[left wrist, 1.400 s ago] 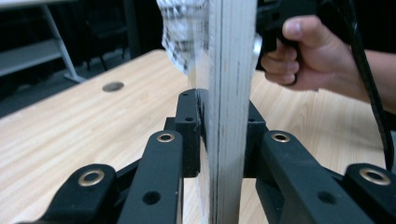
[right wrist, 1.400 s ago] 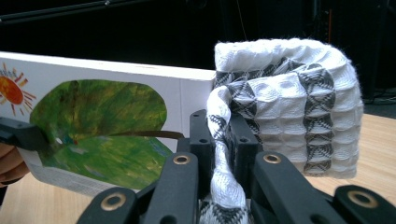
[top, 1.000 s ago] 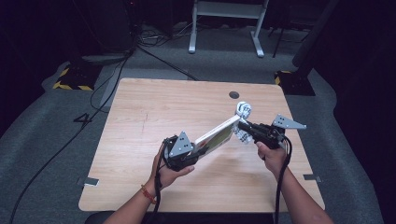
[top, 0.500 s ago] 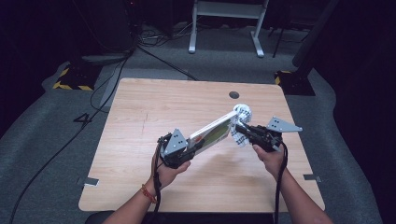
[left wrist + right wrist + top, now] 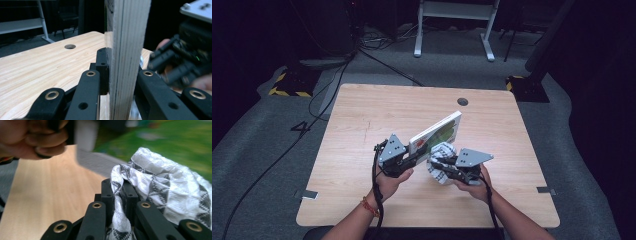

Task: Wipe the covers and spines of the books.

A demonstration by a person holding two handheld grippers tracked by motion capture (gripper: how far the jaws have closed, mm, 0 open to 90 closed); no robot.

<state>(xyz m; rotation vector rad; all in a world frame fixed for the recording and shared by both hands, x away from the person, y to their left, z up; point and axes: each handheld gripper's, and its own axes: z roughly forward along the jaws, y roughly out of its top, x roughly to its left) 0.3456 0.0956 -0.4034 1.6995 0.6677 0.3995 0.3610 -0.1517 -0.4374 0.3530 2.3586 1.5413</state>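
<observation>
A thick board book [image 5: 436, 134] with a green picture cover is held tilted above the table, one end raised toward the far side. My left gripper [image 5: 408, 161] is shut on its near end; in the left gripper view the book's page edges [image 5: 125, 57] stand upright between the jaws. My right gripper [image 5: 435, 166] is shut on a white cloth [image 5: 442, 161] with a black pattern, bunched against the book's cover. The cloth [image 5: 160, 185] bulges past the jaws in the right gripper view, with the green cover [image 5: 180, 142] behind it.
The wooden table [image 5: 362, 130] has a round cable hole [image 5: 462, 101] near its far edge. A white desk frame [image 5: 452, 20] and cables lie on the grey floor beyond. A hand [image 5: 42, 137] holding the left gripper appears in the right gripper view.
Both grippers have moved nearer the person and slightly left. The book tilts more steeply, and the cloth now presses lower on its cover, closer to the left gripper.
</observation>
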